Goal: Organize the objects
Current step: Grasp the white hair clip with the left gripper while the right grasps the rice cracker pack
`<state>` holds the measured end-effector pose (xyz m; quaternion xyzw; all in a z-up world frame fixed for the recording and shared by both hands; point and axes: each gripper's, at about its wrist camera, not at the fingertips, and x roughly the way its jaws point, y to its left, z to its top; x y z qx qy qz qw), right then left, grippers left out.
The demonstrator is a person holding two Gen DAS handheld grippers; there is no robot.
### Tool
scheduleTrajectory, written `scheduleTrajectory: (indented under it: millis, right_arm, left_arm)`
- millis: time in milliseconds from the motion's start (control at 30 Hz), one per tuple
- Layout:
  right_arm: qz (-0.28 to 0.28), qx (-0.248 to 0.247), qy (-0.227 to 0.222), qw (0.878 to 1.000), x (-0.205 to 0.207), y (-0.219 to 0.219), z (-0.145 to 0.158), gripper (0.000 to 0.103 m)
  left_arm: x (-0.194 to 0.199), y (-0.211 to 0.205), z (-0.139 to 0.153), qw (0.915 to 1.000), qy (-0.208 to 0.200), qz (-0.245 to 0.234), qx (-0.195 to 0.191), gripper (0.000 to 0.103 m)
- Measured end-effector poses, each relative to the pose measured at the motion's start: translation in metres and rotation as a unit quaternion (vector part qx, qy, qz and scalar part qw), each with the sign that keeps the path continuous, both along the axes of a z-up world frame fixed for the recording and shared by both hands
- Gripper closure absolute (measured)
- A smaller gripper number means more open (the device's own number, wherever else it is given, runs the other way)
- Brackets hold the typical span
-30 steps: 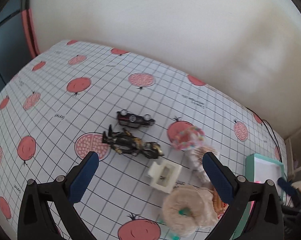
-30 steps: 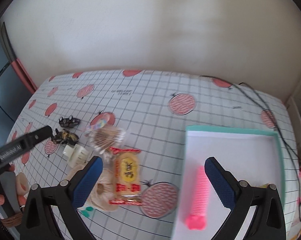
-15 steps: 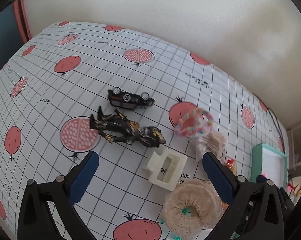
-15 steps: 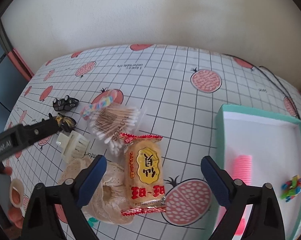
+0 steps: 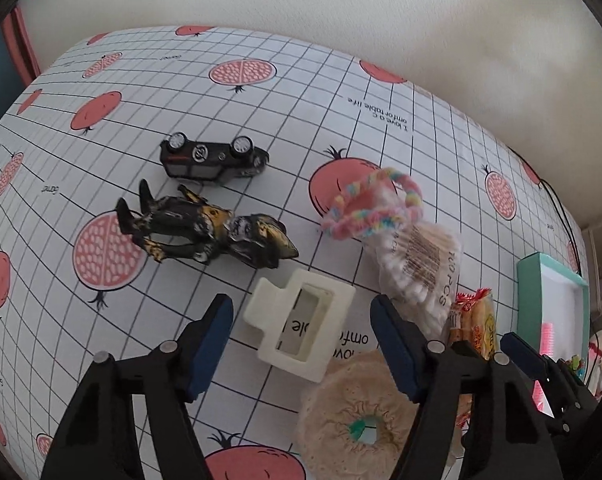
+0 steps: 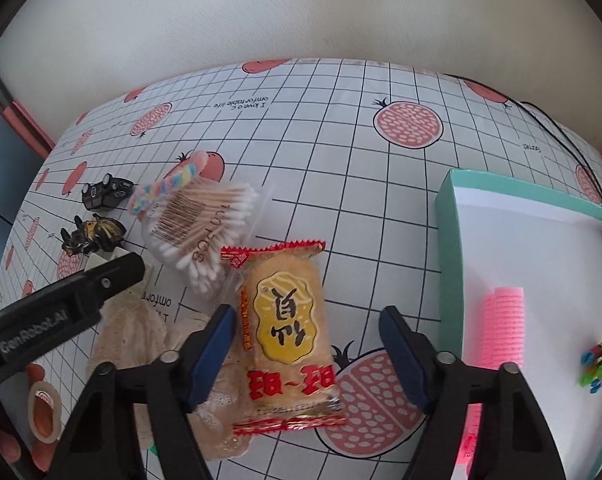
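My left gripper (image 5: pixel 301 340) is open, its blue pads either side of a cream hair claw clip (image 5: pixel 301 324) lying on the cloth. My right gripper (image 6: pixel 307 350) is open too, straddling a snack packet (image 6: pixel 289 336) with red ends. Beyond the clip lie a black-and-gold toy figure (image 5: pixel 205 228) and an overturned black toy car (image 5: pixel 213 156). A pastel scrunchie (image 5: pixel 375 210) rests on a bag of cotton swabs (image 5: pixel 421 268). A lace scrunchie (image 5: pixel 353 420) lies near the left gripper's right finger. The teal box (image 6: pixel 453 216) holds a pink roller (image 6: pixel 503 324) and a small colourful toy (image 6: pixel 601 356).
The table wears a white grid cloth with pomegranate prints (image 6: pixel 407 124). A white wall stands behind. A black cable (image 6: pixel 557 128) runs along the far right edge. The left gripper's finger (image 6: pixel 101 280) and a hand (image 6: pixel 41 404) show at left in the right wrist view.
Both grippers have come down and forward. The left one now frames the claw clip; the right one has shifted left from the teal box to over the snack packet.
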<state>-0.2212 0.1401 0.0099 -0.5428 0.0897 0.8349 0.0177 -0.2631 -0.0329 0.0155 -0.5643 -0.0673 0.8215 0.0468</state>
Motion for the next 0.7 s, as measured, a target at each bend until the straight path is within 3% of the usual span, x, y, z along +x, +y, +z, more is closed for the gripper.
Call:
scheduleTrajectory:
  millis: [100, 167, 367, 700]
  right_arm:
    - [-0.003, -0.006, -0.002, 1.000, 0.000, 0.001, 0.000, 0.045]
    - [-0.003, -0.006, -0.004, 1.000, 0.000, 0.002, -0.001, 0.049]
    - [-0.006, -0.012, -0.003, 1.000, 0.001, 0.008, -0.001, 0.062]
    - [-0.017, -0.025, 0.003, 1.000, 0.006, 0.017, 0.004, 0.066]
  left_arm:
    - [-0.001, 0.000, -0.004, 1.0000, -0.006, 0.001, 0.006, 0.041]
    - [0.000, -0.001, -0.005, 1.0000, -0.007, 0.002, 0.006, 0.044]
    - [-0.001, -0.002, -0.005, 0.9999, -0.002, 0.000, 0.012, 0.047]
    - [-0.001, -0.001, -0.003, 0.9999, 0.005, 0.002, 0.015, 0.052]
